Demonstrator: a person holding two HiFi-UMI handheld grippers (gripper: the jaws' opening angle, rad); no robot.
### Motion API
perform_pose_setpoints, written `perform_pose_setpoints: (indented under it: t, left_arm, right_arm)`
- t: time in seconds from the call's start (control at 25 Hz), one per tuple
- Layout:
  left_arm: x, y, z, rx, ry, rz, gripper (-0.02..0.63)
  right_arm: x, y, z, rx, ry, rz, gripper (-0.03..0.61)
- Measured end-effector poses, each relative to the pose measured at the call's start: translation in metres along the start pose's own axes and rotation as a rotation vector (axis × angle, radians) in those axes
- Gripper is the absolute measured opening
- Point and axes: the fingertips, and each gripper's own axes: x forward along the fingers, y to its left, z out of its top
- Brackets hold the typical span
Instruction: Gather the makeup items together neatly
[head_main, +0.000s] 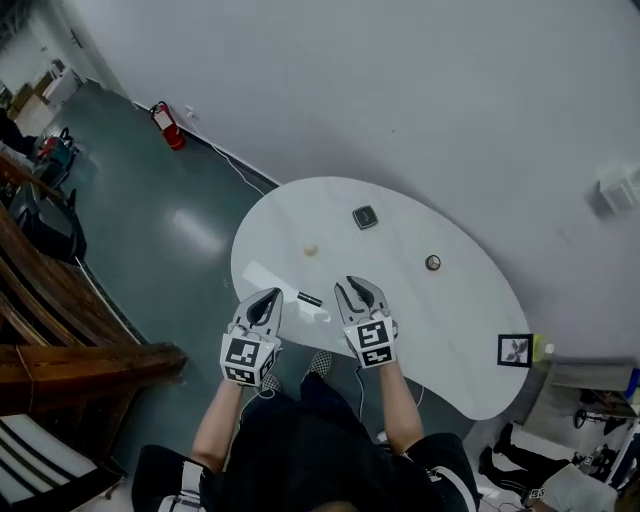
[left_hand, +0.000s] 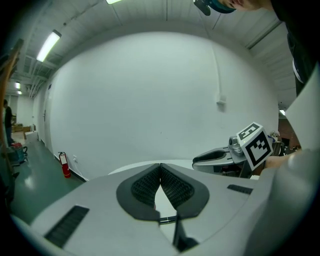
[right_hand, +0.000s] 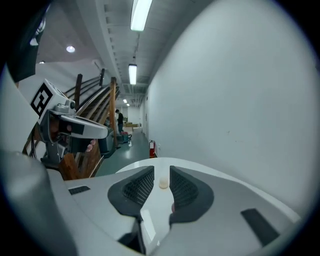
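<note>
On the white rounded table (head_main: 470, 330) lie a dark square compact (head_main: 365, 217), a small cream ball (head_main: 310, 249), a small round dark jar (head_main: 433, 263) and a black tube (head_main: 309, 299). Both grippers hover over the table's near edge, with the tube between them. My left gripper (head_main: 268, 295) (left_hand: 160, 165) has its pads together with nothing in them. My right gripper (head_main: 358, 287) (right_hand: 161, 171) stands open with a narrow, empty gap. Far off through that gap shows the cream ball (right_hand: 163, 183).
A black-and-white marker card (head_main: 515, 350) and a small yellowish bottle (head_main: 541, 349) sit at the table's right edge. A red fire extinguisher (head_main: 167, 126) stands by the wall. Wooden stairs (head_main: 60, 330) rise at the left. The person's legs are under the near edge.
</note>
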Motion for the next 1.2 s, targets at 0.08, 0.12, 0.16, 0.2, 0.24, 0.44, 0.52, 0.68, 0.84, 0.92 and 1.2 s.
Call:
perform_pose_setpoints:
  t: [0.08, 0.12, 0.16, 0.2, 0.24, 0.44, 0.52, 0.68, 0.84, 0.92, 1.2]
  left_arm:
    - [-0.001, -0.006, 0.012, 0.021, -0.025, -0.015, 0.017]
    - [-0.003, -0.009, 0.018, 0.03, -0.036, -0.022, 0.017]
    - [-0.005, -0.013, 0.022, 0.038, -0.048, -0.029, 0.017]
    - [-0.008, -0.016, 0.026, 0.044, -0.06, -0.036, 0.017]
    - [-0.012, -0.019, 0.03, 0.05, -0.07, -0.043, 0.017]
    - [-0.027, -0.033, 0.04, 0.079, -0.109, -0.072, 0.017]
    - [-0.03, -0.038, 0.041, 0.079, -0.123, -0.076, 0.017]
    - [-0.032, -0.046, 0.043, 0.075, -0.134, -0.078, 0.017]
    - [-0.034, -0.05, 0.042, 0.074, -0.136, -0.082, 0.017]
    - [-0.035, -0.053, 0.042, 0.074, -0.135, -0.091, 0.017]
    - [-0.034, -0.051, 0.039, 0.057, -0.135, -0.104, 0.017]
  right_arm:
    - [-0.015, -0.006, 0.014, 0.018, -0.045, -0.04, 0.114]
    - [-0.023, -0.008, 0.019, 0.03, -0.065, -0.058, 0.114]
    - [-0.03, -0.009, 0.024, 0.042, -0.084, -0.074, 0.112]
    - [-0.038, -0.01, 0.028, 0.054, -0.101, -0.09, 0.112]
    - [-0.045, -0.01, 0.032, 0.063, -0.117, -0.106, 0.109]
    - [-0.077, -0.004, 0.042, 0.093, -0.179, -0.174, 0.091]
    - [-0.086, -0.004, 0.04, 0.097, -0.192, -0.203, 0.08]
    - [-0.097, -0.006, 0.032, 0.122, -0.203, -0.242, 0.041]
    - [-0.104, -0.006, 0.025, 0.121, -0.197, -0.254, 0.034]
    - [-0.107, -0.006, 0.024, 0.117, -0.197, -0.256, 0.034]
    - [-0.112, -0.008, 0.019, 0.129, -0.189, -0.259, 0.034]
